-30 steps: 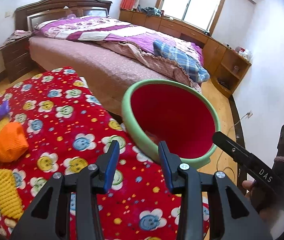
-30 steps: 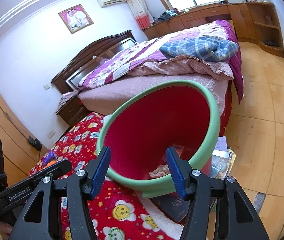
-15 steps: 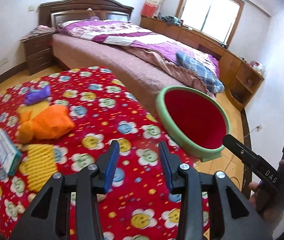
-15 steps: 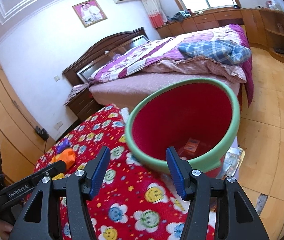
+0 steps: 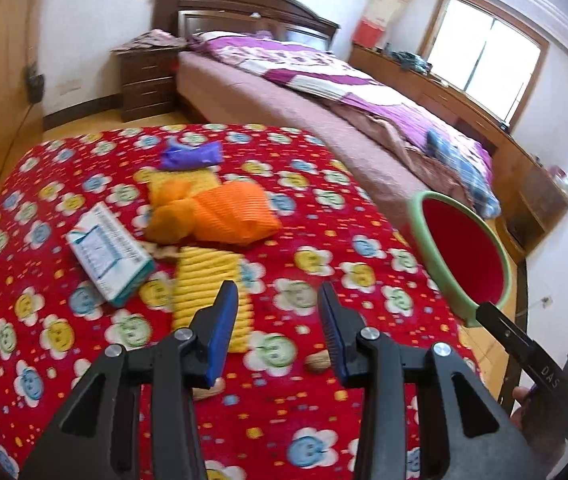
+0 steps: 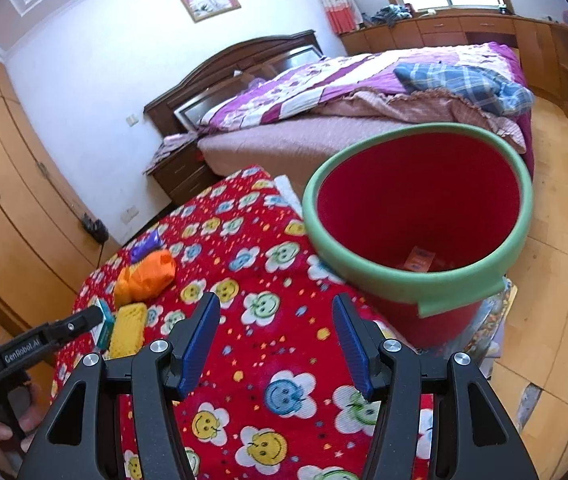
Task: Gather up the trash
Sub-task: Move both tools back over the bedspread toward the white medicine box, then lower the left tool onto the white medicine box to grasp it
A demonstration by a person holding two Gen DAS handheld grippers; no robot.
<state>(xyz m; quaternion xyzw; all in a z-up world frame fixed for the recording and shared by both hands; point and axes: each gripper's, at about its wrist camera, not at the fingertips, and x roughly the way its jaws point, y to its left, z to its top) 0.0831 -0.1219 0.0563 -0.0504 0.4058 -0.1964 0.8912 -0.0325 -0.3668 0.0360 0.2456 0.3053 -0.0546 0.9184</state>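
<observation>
"DAS" in white letters on black finger of right gripper (image 5: 539,368), seen at lower right of left wrist view. "GenRobot.AI" in white on black finger of left gripper (image 6: 24,350), seen at lower left of right wrist view. Box (image 5: 108,254) on red cloth carries print, too blurred to read. Orange packet (image 6: 417,260) inside red bin (image 6: 419,216): print unreadable.

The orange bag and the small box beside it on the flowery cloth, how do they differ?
The orange bag is soft, rumpled and ribbed; the small box is flat, stiff and straight-edged. The bag is plain orange; the box is white and teal with print. The bag partly covers a yellow piece; the box lies on the red cloth. Both lie untouched.
</observation>
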